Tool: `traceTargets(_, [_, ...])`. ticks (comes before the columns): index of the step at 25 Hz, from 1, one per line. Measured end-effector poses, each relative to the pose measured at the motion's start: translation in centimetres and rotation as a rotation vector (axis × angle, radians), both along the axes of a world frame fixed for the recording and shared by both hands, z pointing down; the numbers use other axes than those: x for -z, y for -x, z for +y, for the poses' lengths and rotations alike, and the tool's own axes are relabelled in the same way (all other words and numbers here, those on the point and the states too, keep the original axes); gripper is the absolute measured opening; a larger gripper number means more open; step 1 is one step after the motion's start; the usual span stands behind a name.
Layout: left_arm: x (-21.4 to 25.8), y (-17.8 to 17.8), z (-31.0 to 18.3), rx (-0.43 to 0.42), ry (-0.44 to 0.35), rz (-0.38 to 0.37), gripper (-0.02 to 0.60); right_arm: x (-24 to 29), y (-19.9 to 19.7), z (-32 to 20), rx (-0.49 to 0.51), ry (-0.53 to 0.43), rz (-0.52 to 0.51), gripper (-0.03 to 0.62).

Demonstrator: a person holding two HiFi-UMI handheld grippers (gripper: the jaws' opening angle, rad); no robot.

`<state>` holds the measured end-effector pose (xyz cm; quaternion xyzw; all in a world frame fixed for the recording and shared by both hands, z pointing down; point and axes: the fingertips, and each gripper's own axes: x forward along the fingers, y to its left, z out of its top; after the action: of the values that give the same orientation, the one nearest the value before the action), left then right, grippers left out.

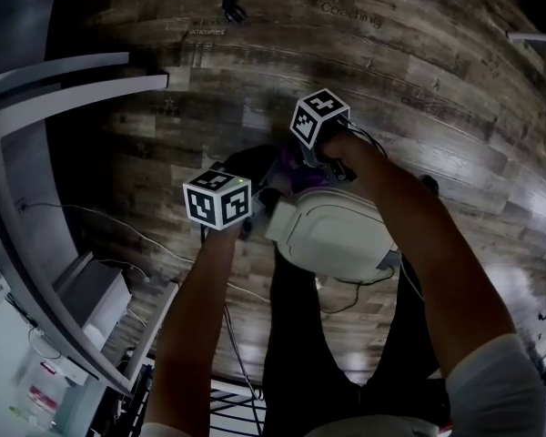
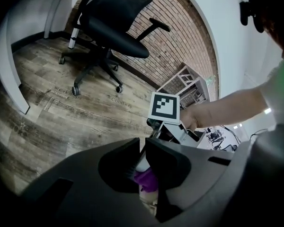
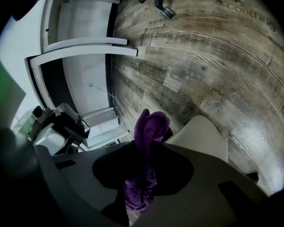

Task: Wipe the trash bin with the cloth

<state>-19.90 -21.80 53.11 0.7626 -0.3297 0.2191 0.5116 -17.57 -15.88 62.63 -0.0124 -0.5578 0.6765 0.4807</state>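
Dark wood-plank floor (image 1: 419, 71) held a lidded white plastic trash bin (image 1: 332, 230). The left gripper (image 2: 143, 162) pinched its rim, and the right gripper (image 3: 142, 148) clenched a purple cloth (image 3: 149, 126). A black office chair (image 2: 113, 27) stood well apart.

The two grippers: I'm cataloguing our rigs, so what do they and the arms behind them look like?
Both the left gripper and right gripper have broad, dark grey moulded jaws. Each carries a white cube with black square markers: left cube, right cube. The right arm wears a short white sleeve.
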Motion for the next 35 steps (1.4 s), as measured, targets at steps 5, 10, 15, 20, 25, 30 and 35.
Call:
traceTargets(5, [-0.1,-1.5,0.2,-0.028,0.016,0.002,0.034,0.1,-1.9,0.2,-0.007,-0.025,-0.005,0.100])
traceTargets(10, [0.0,-3.3,-0.1,-0.065,0.028,0.003,0.034,0.2,-4.6,0.0,-0.035,-0.051,-0.003,0.101])
traceTargets(15, [-0.1,-5.7,-0.3,-0.103,0.026,0.005,0.034,0.0,-7.4,0.1,-0.057,-0.075,-0.005,0.100])
traceTargets(20, [0.1,-7.9,-0.4,-0.138,0.026,0.005,0.034,0.1,-9.7,0.8,-0.069,-0.084,-0.011,0.100])
traceTargets(25, [0.0,-9.9,-0.5,-0.184,0.031,0.003,0.034,0.2,-11.9,1.5,-0.096,-0.090,-0.012,0.100])
traceTargets(30, [-0.1,-12.3,0.3,-0.233,0.050,0.006,0.034,0.3,-14.0,2.6,-0.139,-0.084,-0.003,0.100])
traceTargets(35, [-0.2,-14.9,0.8,-0.281,0.060,0.012,0.034,0.2,-16.6,3.4,-0.153,-0.093,0.007,0.100])
